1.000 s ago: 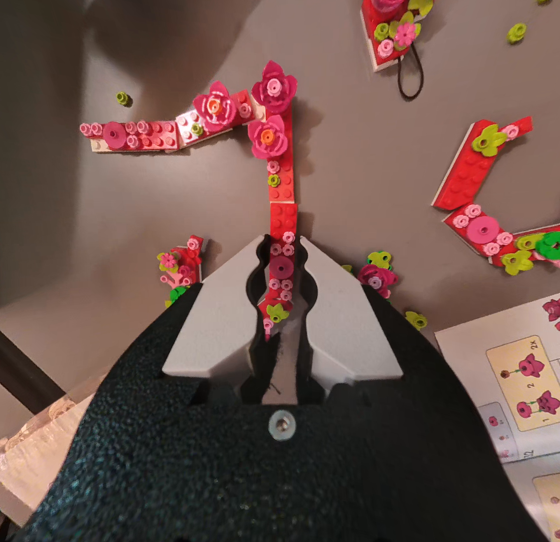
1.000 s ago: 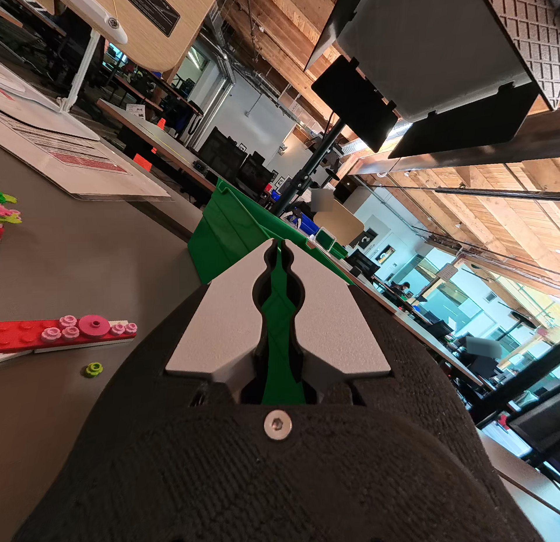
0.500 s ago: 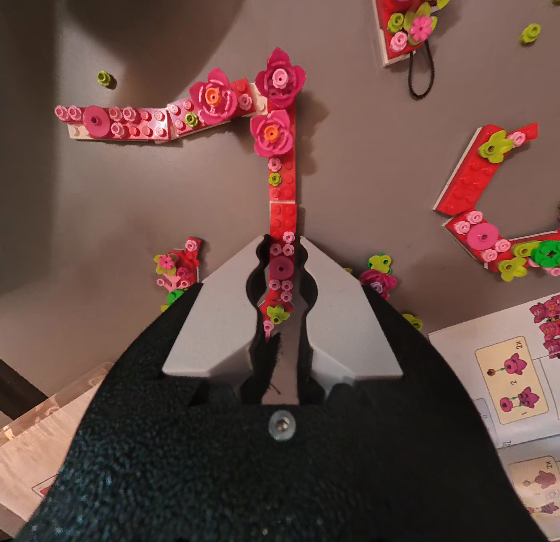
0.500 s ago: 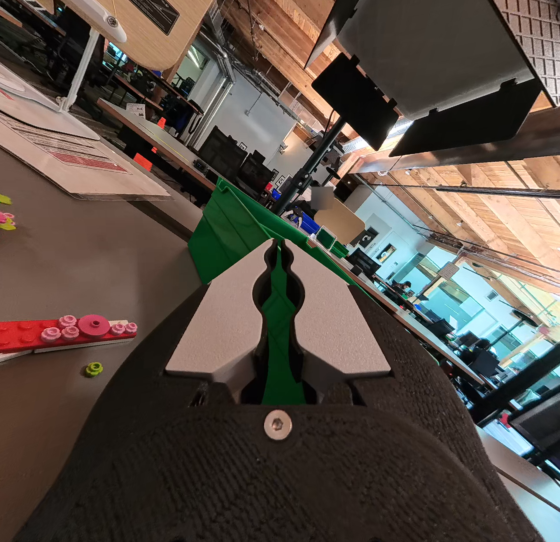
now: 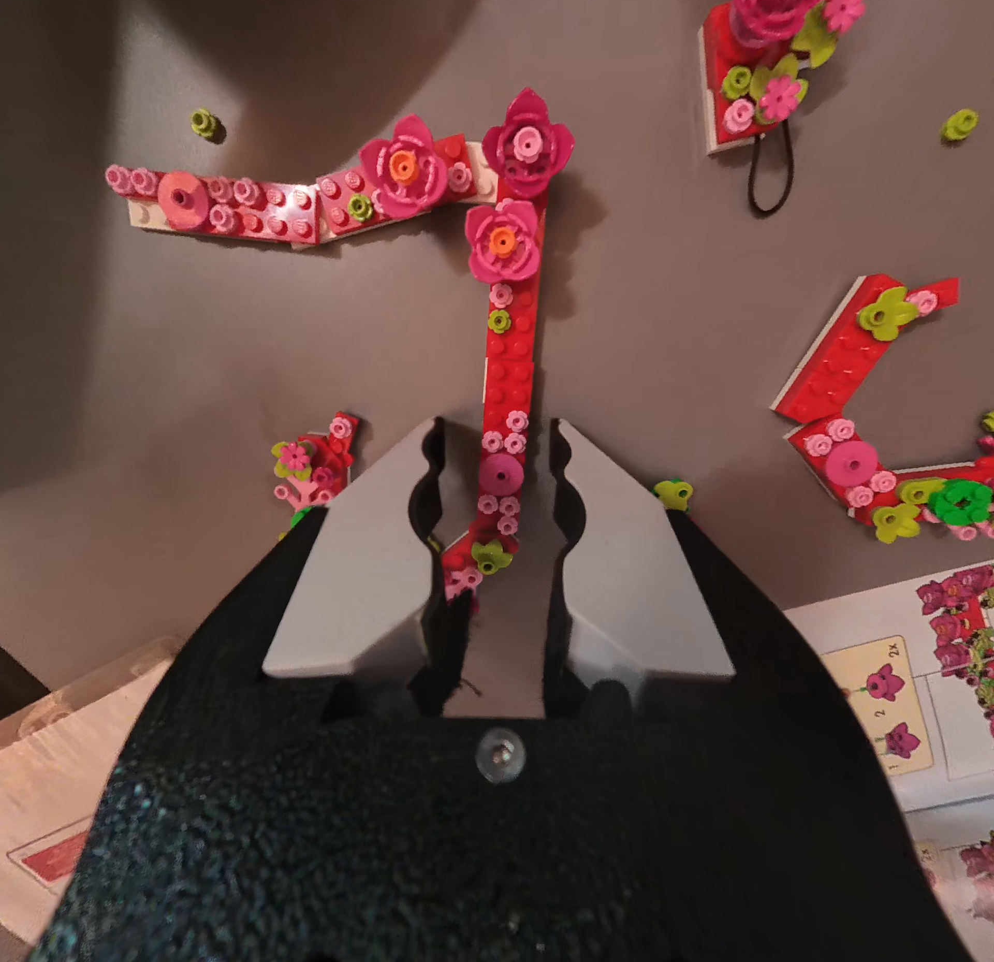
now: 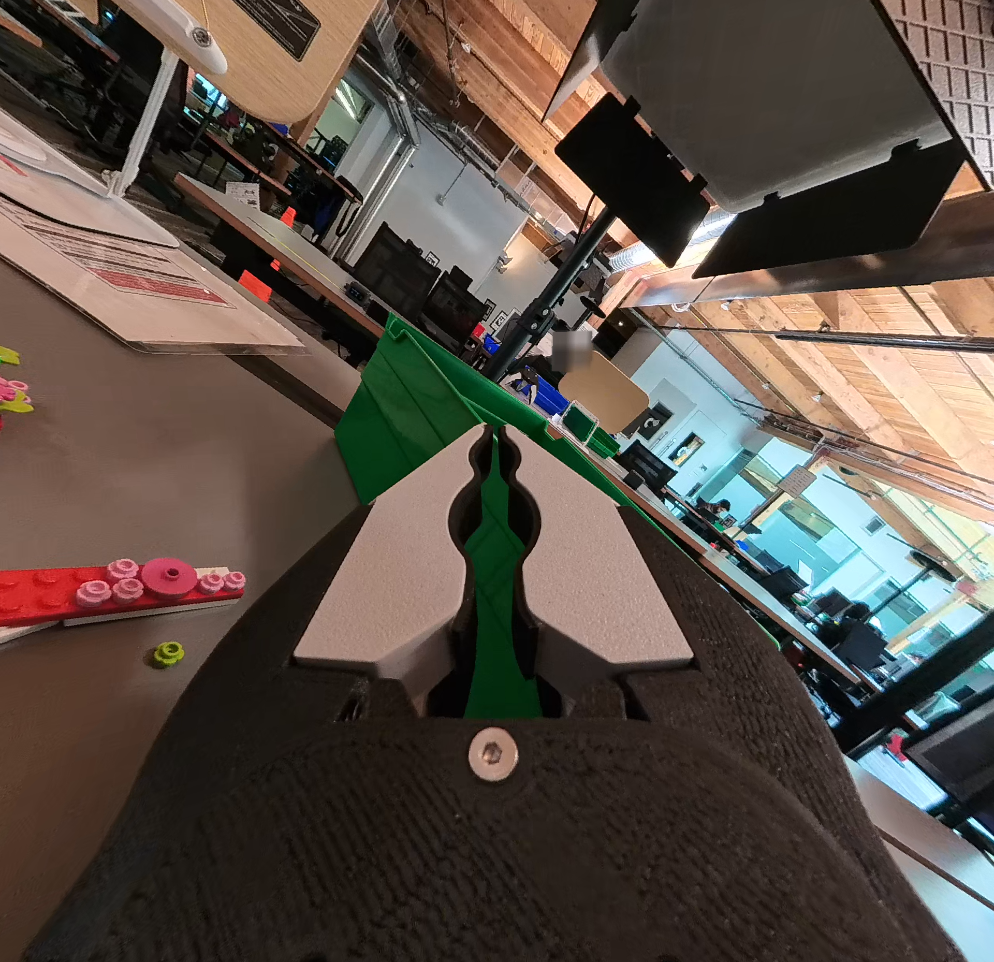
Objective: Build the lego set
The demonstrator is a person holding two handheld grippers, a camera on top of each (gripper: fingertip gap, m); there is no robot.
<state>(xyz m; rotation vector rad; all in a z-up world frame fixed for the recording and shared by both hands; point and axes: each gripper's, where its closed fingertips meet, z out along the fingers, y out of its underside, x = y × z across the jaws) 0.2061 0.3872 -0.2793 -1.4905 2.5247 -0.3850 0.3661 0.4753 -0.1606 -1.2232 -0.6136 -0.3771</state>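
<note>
A long red lego strip (image 5: pixel 508 376) with pink flowers lies on the grey table and joins a second flowered arm (image 5: pixel 279 204) at a corner with big magenta flowers (image 5: pixel 527 145). My left gripper (image 5: pixel 497 430) is open, and the strip's near end lies between its fingers without touching them. My right gripper (image 6: pixel 495 433) is shut and empty, tilted, pointing off the table toward a green bin (image 6: pixel 414 414). The end of a red strip (image 6: pixel 123 592) with pink studs lies to its left.
More red flowered pieces lie at the right (image 5: pixel 860 398) and top right (image 5: pixel 764 59). A small flowered piece (image 5: pixel 317 463) sits left of my left fingers. Loose lime studs (image 5: pixel 204 124) (image 6: pixel 168 654) are scattered. An instruction booklet (image 5: pixel 914 694) lies at the lower right.
My left gripper has opened and let go of the red strip, which now lies free between the fingers. The right gripper has not moved.
</note>
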